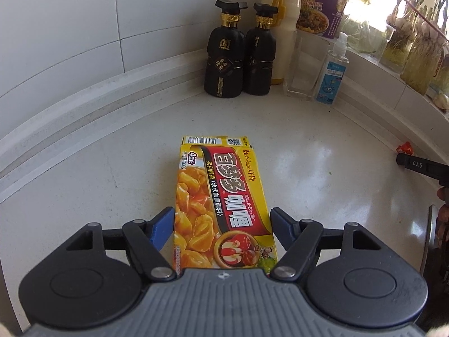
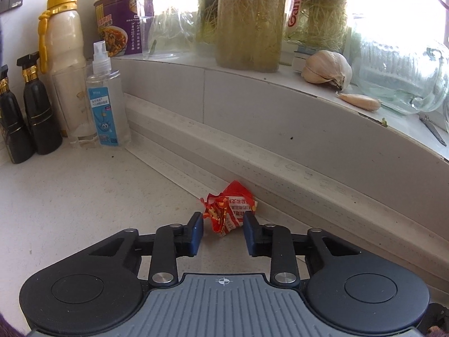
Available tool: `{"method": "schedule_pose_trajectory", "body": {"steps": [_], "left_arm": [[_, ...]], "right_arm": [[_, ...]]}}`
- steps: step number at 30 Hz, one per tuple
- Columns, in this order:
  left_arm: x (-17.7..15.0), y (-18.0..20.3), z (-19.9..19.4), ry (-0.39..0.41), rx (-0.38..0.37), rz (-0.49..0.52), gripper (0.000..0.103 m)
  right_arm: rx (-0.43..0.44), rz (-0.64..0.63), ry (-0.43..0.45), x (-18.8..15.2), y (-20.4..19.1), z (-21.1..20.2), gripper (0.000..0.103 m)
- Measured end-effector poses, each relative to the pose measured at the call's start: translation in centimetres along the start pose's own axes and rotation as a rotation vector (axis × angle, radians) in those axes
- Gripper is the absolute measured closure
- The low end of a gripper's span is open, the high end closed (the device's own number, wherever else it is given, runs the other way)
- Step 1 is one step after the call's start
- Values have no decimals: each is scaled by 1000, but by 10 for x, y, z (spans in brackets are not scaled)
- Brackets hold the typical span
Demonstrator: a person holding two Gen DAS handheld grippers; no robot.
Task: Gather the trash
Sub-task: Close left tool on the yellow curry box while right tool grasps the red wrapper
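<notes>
1. The left wrist view shows what the other does not: a flat yellow curry box (image 1: 221, 205) lying lengthwise on the pale, glossy countertop (image 1: 98, 174), barcode end away from the camera.
2. The left gripper (image 1: 221, 226) straddles the near half of that box. Its blue pads (image 1: 161, 229) stand at the two long edges, the left one against the cardboard and the right one just beside it; whether they press I cannot tell.
3. The box is printed card, rectangular, its far flap slightly lifted.
4. Behind it, in the tiled corner, stand two black bottles (image 1: 238, 53) with gold collars. At the right edge a black finger of the other gripper reaches in near a scrap of red.
5. The right wrist view shows that scrap plainly: a crumpled red wrapper (image 2: 228, 210) with white printed panels, lying on the counter just in front of the raised grey backsplash ledge (image 2: 252, 146).
6. The right gripper (image 2: 223, 233) has its jaws narrow. The wrapper sits between the fingertips and a little ahead of them, the right pad touching its edge, the left pad near but apart.
7. The wrapper is thin creased foil or plastic, irregular and pointed on top.
8. Only this view shows the sill above: a garlic bulb (image 2: 327, 68), a loose clove, clear ribbed glass, and jars of pale rooty stalks. A clear spray bottle (image 2: 105, 95) with a blue label stands at left.
</notes>
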State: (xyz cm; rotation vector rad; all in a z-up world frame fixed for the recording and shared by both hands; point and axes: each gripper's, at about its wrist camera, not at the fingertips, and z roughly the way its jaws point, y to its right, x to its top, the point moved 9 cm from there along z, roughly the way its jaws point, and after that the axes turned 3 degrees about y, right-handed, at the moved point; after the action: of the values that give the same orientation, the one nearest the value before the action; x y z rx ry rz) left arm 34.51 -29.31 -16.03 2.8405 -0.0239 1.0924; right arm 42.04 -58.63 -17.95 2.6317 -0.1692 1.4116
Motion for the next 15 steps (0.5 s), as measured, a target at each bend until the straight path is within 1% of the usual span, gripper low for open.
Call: {"method": "schedule_pose_trajectory", "body": {"steps": [1, 4, 9, 15], "left_arm": [[1, 0, -1, 5, 0, 0, 32], [3, 0, -3, 13, -9, -10, 33], [5, 0, -7, 17, -19, -14, 33], [9, -4, -17, 34, -25, -21, 33]], "right_arm": [[-1, 3, 3, 0, 2, -1, 85], [14, 10, 7, 1, 4, -5, 93], [18, 24, 17, 4, 8, -12, 95], [33, 34, 27, 8, 4, -26, 95]]}}
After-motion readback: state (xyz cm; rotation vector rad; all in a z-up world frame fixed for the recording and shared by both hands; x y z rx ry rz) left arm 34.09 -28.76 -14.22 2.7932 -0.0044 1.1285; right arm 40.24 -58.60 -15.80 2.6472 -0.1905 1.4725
